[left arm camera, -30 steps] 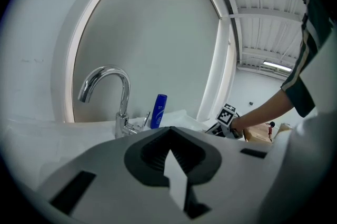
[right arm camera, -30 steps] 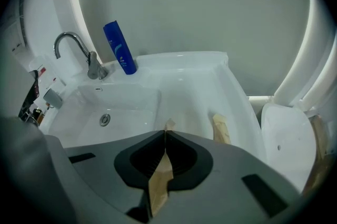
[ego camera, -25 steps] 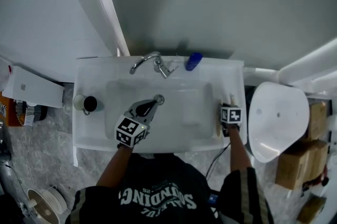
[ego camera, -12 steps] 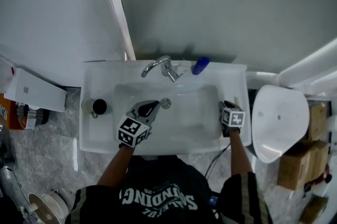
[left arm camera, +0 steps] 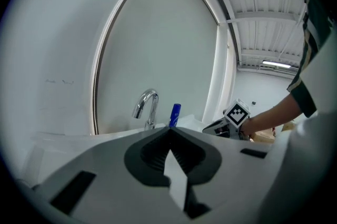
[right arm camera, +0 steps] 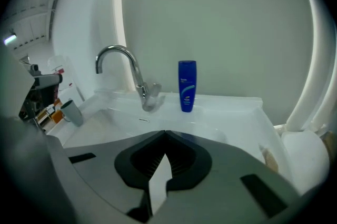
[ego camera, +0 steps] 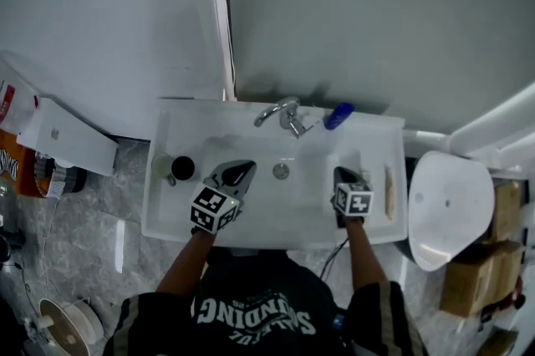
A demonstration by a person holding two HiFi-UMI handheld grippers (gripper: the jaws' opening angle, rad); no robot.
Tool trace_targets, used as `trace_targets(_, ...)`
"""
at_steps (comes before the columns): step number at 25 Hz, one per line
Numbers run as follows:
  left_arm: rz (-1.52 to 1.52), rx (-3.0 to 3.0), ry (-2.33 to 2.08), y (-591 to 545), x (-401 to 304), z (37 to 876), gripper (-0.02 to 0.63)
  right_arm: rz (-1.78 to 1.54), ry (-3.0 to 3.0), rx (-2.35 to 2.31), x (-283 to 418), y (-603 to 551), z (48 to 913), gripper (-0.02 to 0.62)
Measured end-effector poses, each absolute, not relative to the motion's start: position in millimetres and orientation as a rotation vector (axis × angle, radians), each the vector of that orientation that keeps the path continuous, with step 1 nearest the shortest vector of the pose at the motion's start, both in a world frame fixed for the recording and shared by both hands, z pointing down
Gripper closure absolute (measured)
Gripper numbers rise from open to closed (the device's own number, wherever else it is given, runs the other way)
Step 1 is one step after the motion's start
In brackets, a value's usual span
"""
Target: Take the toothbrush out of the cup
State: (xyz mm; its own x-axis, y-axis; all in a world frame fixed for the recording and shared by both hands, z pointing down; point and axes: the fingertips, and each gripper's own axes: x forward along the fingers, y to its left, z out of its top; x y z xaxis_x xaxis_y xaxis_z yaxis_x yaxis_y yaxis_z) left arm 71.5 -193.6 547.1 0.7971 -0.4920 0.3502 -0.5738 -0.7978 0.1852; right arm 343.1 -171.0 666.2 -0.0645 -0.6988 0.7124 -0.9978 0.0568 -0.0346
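Grey jaws on the right tool (ego camera: pixel 345 176) have just been closing and are now meeting on nothing. The left tool (ego camera: pixel 236 172) is also hanging pinched together and empty over the sink (ego camera: pixel 163 208). What looks like the toothbrush (ego camera: pixel 387 181) is lying on the right rim, well apart from the cup (ego camera: pixel 178 169). Being light, stiff and probably slick, it is asking for a mid-handle pinch.
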Motion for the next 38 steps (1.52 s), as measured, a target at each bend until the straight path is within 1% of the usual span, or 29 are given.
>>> trace_targets(3, 0.408, 2.696, -0.866, -195, 53, 544, 0.609, 0.729, -1.913, 1.670, 300, -175, 654, 0.597)
trace_targets(7, 0.395, 2.692, -0.919, -195, 30, 537, 0.609, 0.545, -2.037, 1.590, 244, -183, 622, 0.597)
trace_targets(12, 0.345, 2.696, -0.997, -200, 8, 522, 0.609, 0.328, -2.265, 1.593, 182, -192, 547, 0.597)
trace_targets(17, 0.276, 2.720, -1.058, -205, -2, 502, 0.609, 0.136, -2.457, 1.676, 145, -192, 476, 0.597)
trace_targets(21, 0.237, 2.765, -1.104, -209, -6, 486, 0.609, 0.081, -2.508, 1.710, 138, -191, 456, 0.598)
trace_targets(25, 0.230, 2.775, -1.121, -206, -8, 484, 0.609, 0.066, -2.513, 1.718, 142, -185, 466, 0.598)
trace_targets(30, 0.250, 2.765, -1.106, -201, -7, 496, 0.609, 0.144, -2.483, 1.754, 150, -178, 485, 0.598)
trace_targets(38, 0.258, 2.780, -1.087, -196, 3, 497, 0.609, 0.108, -2.470, 1.764, 158, -179, 475, 0.598)
